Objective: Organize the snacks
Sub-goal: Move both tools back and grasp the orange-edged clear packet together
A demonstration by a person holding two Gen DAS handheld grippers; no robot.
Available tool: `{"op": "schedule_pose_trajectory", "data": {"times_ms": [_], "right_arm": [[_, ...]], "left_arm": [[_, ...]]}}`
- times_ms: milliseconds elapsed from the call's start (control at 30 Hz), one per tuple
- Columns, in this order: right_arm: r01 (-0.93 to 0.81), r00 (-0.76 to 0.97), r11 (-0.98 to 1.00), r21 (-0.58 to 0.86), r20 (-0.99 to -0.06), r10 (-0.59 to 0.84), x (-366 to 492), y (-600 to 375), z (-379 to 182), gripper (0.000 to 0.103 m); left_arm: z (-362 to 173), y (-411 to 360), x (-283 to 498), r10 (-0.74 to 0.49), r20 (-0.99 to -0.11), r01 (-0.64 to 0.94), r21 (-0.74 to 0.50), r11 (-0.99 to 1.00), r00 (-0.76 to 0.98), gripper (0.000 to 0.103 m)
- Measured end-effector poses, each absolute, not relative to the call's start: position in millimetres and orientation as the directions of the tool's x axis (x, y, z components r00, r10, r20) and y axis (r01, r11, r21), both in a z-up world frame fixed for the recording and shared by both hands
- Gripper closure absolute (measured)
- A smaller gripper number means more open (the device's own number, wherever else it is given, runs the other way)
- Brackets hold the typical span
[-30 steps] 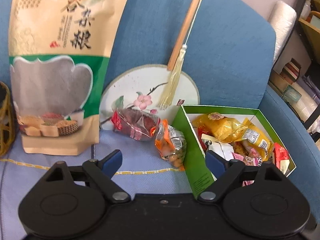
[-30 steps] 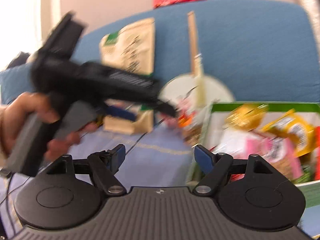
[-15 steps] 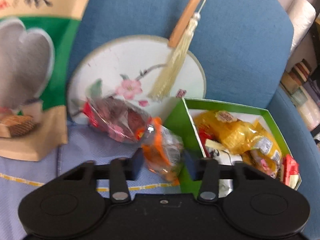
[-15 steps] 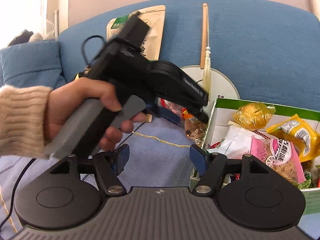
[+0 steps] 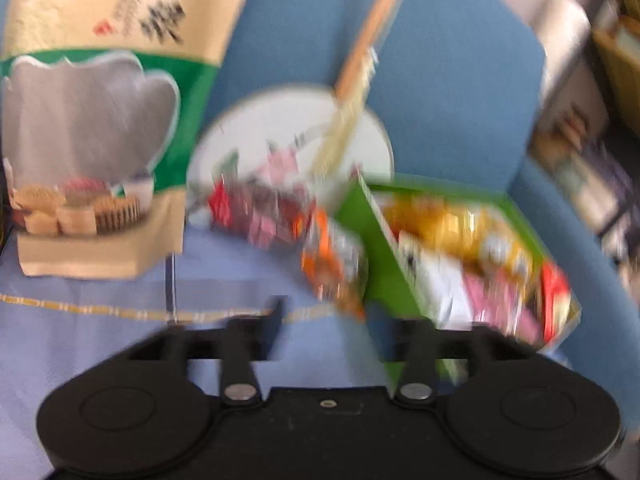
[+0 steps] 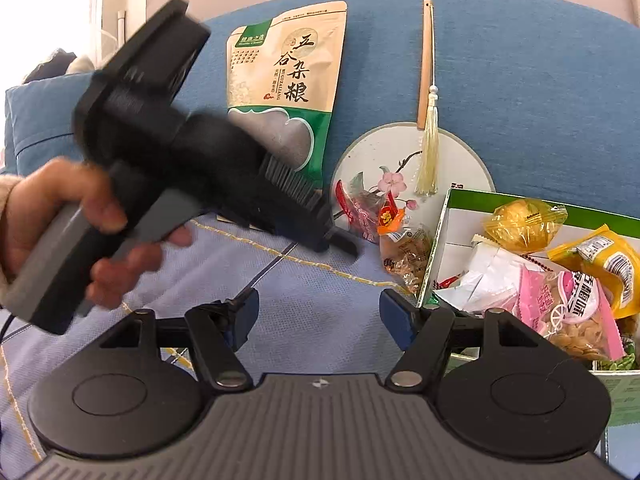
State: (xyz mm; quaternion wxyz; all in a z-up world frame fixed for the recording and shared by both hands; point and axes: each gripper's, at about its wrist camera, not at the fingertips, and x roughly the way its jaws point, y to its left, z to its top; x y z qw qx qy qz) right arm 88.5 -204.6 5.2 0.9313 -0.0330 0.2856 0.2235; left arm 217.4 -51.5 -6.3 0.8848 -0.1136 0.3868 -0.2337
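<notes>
The orange snack packet [image 6: 404,248] lay lengthwise against the green box [image 6: 436,240], pointing toward the sofa's backrest. The left tongs [image 5: 326,322] were opening, empty; the right tongs [image 6: 318,316] stood wide, empty.

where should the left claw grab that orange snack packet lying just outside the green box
Take the orange snack packet across its narrow width near the middle, coming from above and the front. It lies flat on the cushion with one edge against the green box wall and the red packet beside it. The left claw is opening, with nothing between its jaws.
</notes>
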Motion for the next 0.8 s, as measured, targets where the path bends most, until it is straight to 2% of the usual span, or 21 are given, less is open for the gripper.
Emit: {"op": "schedule_pose_trajectory", "data": {"times_ms": [133, 233, 267, 300, 333, 367, 400, 500, 800], "right_arm": [[-0.428, 0.742, 0.902, 0.058, -0.547, 0.387, 89, -208, 5, 0.0], [-0.433, 0.745, 0.9, 0.053, -0.541, 0.39, 89, -208, 6, 0.0], [-0.435, 0.745, 0.899, 0.051, -0.54, 0.391, 89, -208, 6, 0.0], [-0.438, 0.744, 0.898, 0.049, -0.541, 0.392, 89, -208, 7, 0.0], [-0.431, 0.747, 0.902, 0.037, -0.546, 0.38, 89, -208, 6, 0.0], [-0.432, 0.748, 0.901, 0.029, -0.546, 0.377, 89, -208, 7, 0.0], [-0.436, 0.746, 0.899, 0.036, -0.544, 0.384, 89, -210, 7, 0.0], [-0.436, 0.741, 0.898, 0.065, -0.54, 0.399, 89, -212, 9, 0.0], [-0.47, 0.717, 0.881, 0.059, -0.557, 0.42, 85, -203, 6, 0.0]], "left_arm": [[-4, -74, 238, -0.501, -0.622, 0.304, -0.402, 0.864, 0.601, 0.015], [-9, -90, 251, -0.466, -0.642, 0.31, -0.349, 0.884, 0.609, 0.022], [-15, -94, 257, -0.446, -0.663, 0.295, -0.335, 0.895, 0.601, 0.034], [-22, -96, 264, -0.438, -0.683, 0.277, -0.339, 0.899, 0.584, 0.038], [-26, -94, 266, -0.471, -0.667, 0.272, -0.388, 0.881, 0.576, 0.05], [-25, -92, 267, -0.496, -0.654, 0.271, -0.421, 0.866, 0.571, 0.083], [-23, -91, 265, -0.492, -0.66, 0.271, -0.414, 0.869, 0.568, 0.1], [-17, -84, 255, -0.504, -0.68, 0.342, -0.371, 0.863, 0.533, 0.103], [-23, -27, 194, -0.55, -0.698, 0.335, -0.438, 0.834, 0.458, 0.103]]}}
